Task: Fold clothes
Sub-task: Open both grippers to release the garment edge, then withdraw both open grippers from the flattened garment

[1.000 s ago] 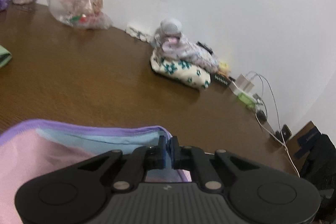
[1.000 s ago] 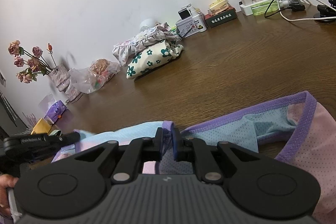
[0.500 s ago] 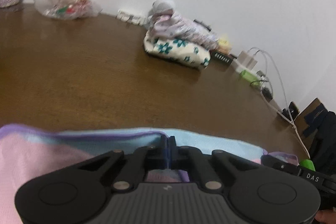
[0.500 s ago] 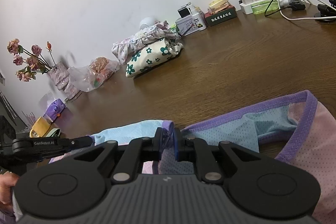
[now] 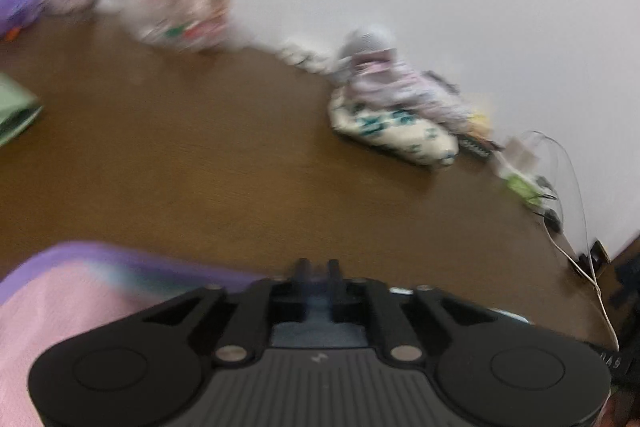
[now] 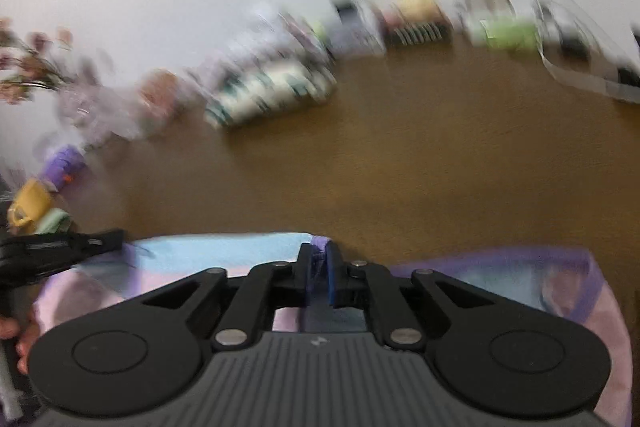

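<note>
Garment purple edge pinched by right gripper; table beyond bare.

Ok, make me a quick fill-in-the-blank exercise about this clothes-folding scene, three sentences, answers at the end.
1. The right gripper is shut on the garment's ____ trim.
2. The garment lies on a ____ wooden table.
3. Far back by the wall, the folded cloth printed with teal ____ sits under another bundle.

Missing words: purple; brown; flowers
</note>
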### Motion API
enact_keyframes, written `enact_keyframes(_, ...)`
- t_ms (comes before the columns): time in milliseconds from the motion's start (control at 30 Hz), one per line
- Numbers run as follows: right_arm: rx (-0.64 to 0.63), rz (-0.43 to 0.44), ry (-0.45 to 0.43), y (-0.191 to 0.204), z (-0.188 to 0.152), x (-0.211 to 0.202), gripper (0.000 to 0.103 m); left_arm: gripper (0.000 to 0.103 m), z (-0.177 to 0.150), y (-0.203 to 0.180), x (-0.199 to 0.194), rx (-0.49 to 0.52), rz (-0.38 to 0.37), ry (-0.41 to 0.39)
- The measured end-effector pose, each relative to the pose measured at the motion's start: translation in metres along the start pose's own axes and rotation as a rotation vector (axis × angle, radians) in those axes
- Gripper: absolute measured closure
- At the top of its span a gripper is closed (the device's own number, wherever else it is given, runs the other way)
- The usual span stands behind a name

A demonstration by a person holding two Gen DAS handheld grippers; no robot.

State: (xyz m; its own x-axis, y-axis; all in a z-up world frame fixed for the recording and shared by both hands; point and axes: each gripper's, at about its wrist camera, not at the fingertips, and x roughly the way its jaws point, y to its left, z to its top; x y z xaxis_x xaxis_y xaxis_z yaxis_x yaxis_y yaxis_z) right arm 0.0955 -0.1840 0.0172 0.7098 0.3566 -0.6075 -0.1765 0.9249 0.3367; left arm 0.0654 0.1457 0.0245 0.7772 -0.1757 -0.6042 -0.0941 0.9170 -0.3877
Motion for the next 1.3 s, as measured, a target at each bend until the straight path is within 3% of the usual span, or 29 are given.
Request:
enact_keyframes(33, 0.021, -0.015, 0.021, -0.003, 0.001, 0.002, 0.091, 0.089, 0.0, 0.002, -0.01, 0.001, -0.023, -0.001)
enact_keyframes(100, -0.048, 0.028, -0.011, 0.004, -0.008, -0.027, 0.086, 0.074, -0.001, 0.005, -0.03, 0.006, -0.068, -0.002)
enact_keyframes(133, -0.084, 0.051, -0.028, 0.008, -0.012, -0.042, 0.076, 0.06, -0.004, 0.003, -0.046, 0.047, -0.086, -0.008)
enact_keyframes(167, -0.12, 0.073, -0.045, 0.012, -0.016, -0.058, 0.071, 0.054, -0.008, 0.001, -0.062, 0.088, -0.105, -0.014)
enact_keyframes(233, -0.193, 0.133, -0.048, 0.018, -0.03, -0.087, 0.07, 0.051, -0.02, 0.0, -0.093, 0.178, -0.169, -0.012)
enact_keyframes(300, -0.255, 0.193, -0.013, 0.021, -0.053, -0.11, 0.07, 0.042, -0.042, 0.005, -0.112, 0.213, -0.217, 0.011)
enact_keyframes(400, -0.287, 0.19, 0.034, 0.019, -0.085, -0.131, 0.071, 0.041, -0.074, 0.011, -0.14, 0.265, -0.285, 0.047)
enact_keyframes(567, -0.306, 0.217, 0.069, 0.026, -0.114, -0.148, 0.071, 0.046, -0.11, 0.03, -0.14, 0.199, -0.244, 0.1)
enact_keyframes(633, -0.344, 0.228, 0.077, 0.037, -0.121, -0.147, 0.072, 0.047, -0.116, 0.034, -0.146, 0.182, -0.24, 0.076)
enact_keyframes(733, -0.423, 0.158, 0.095, 0.049, -0.133, -0.139, 0.073, 0.047, -0.124, 0.029, -0.151, 0.205, -0.254, 0.076)
enact_keyframes(867, -0.46, 0.059, 0.051, 0.041, -0.138, -0.139, 0.073, 0.047, -0.134, 0.023, -0.158, 0.236, -0.273, 0.077)
enact_keyframes(1067, -0.389, -0.029, 0.01, 0.018, -0.127, -0.137, 0.071, 0.046, -0.149, 0.014, -0.169, 0.283, -0.3, 0.077)
enact_keyframes(1133, -0.395, 0.003, -0.015, 0.015, -0.129, -0.147, 0.072, 0.044, -0.151, 0.015, -0.178, 0.333, -0.321, 0.046)
enact_keyframes(1233, -0.491, 0.147, -0.058, 0.018, -0.143, -0.171, 0.07, 0.035, -0.154, 0.019, -0.188, 0.442, -0.362, -0.02)
enact_keyframes(1300, -0.561, 0.217, -0.056, 0.021, -0.153, -0.179, 0.069, 0.035, -0.156, 0.02, -0.185, 0.48, -0.343, 0.005)
